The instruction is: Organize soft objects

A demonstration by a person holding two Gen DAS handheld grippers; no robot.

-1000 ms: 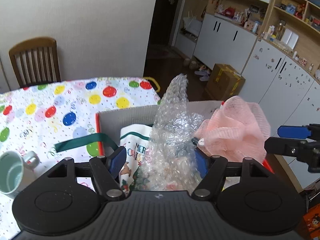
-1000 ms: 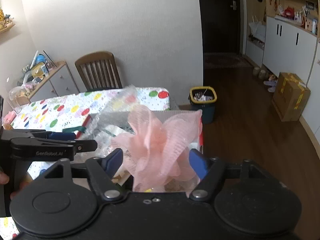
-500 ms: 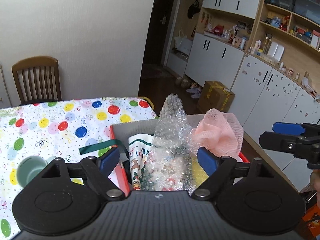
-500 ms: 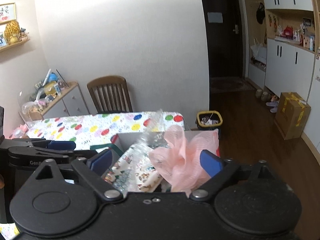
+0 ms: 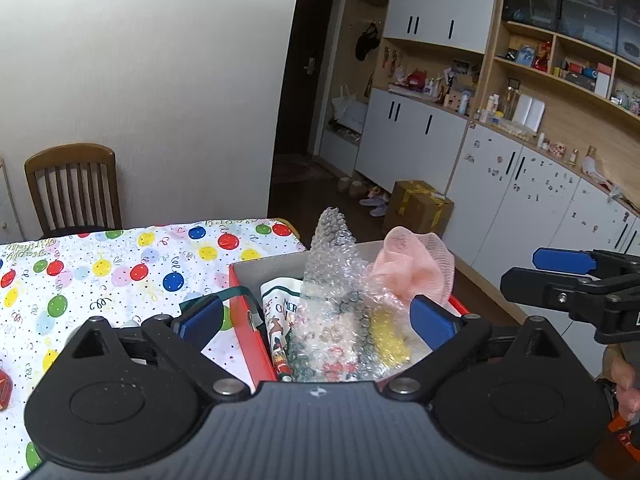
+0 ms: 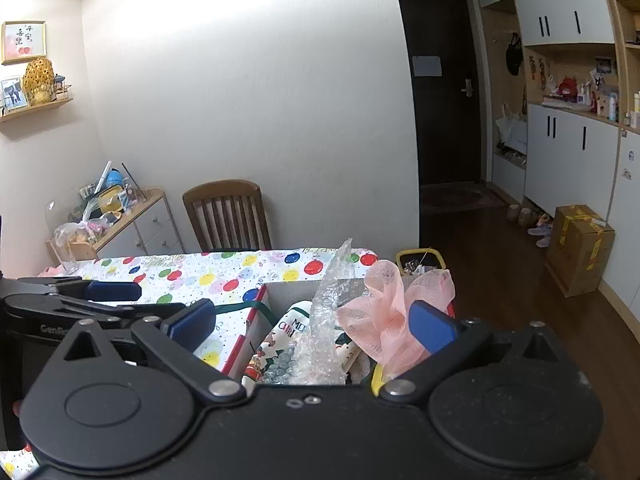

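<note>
The red box's [image 5: 248,332] floor is buried under bubble wrap [image 5: 336,280]; a yellow thing [image 5: 390,338] beneath stays unreadable, and the shelf clutter [image 5: 560,68] too small.

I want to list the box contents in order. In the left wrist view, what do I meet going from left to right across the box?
Red box wall → green ribbon handle → Christmas-print bag → bubble wrap → pink mesh sponge.
</note>
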